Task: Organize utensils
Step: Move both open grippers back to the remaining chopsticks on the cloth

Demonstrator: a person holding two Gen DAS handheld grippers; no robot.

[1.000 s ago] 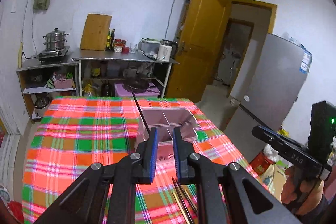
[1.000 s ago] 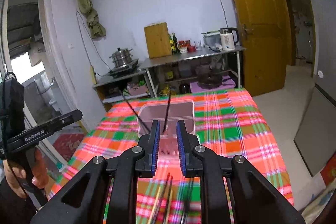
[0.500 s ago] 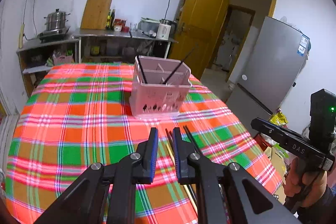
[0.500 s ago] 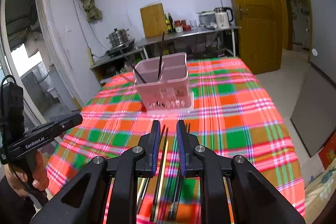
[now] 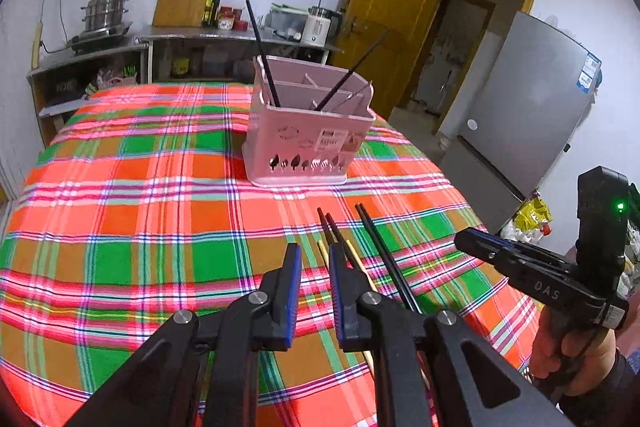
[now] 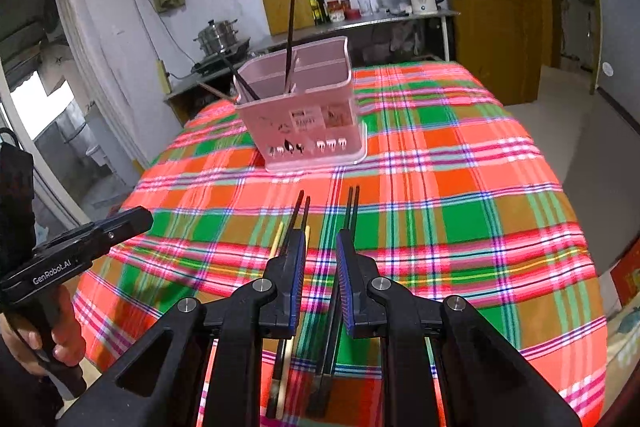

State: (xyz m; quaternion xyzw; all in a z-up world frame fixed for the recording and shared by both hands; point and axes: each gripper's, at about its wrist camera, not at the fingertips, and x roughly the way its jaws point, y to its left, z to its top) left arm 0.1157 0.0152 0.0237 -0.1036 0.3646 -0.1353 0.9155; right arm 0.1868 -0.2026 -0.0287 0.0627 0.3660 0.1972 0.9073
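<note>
Loose chopsticks [image 6: 352, 205], black and pale, lie side by side on the plaid-covered worktop [image 6: 460, 187] near its front edge. Behind them the pink holder [image 6: 304, 115] has only three sticks in it, so most sorting remains. Left claw [image 5: 314, 291] and right claw [image 6: 318, 283] hover above the sticks, jaws slightly apart, empty.

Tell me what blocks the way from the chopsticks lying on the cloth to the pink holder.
Nothing visible does. Only bare plaid tablecloth lies between the loose chopsticks and the pink holder, whose top is open.
</note>
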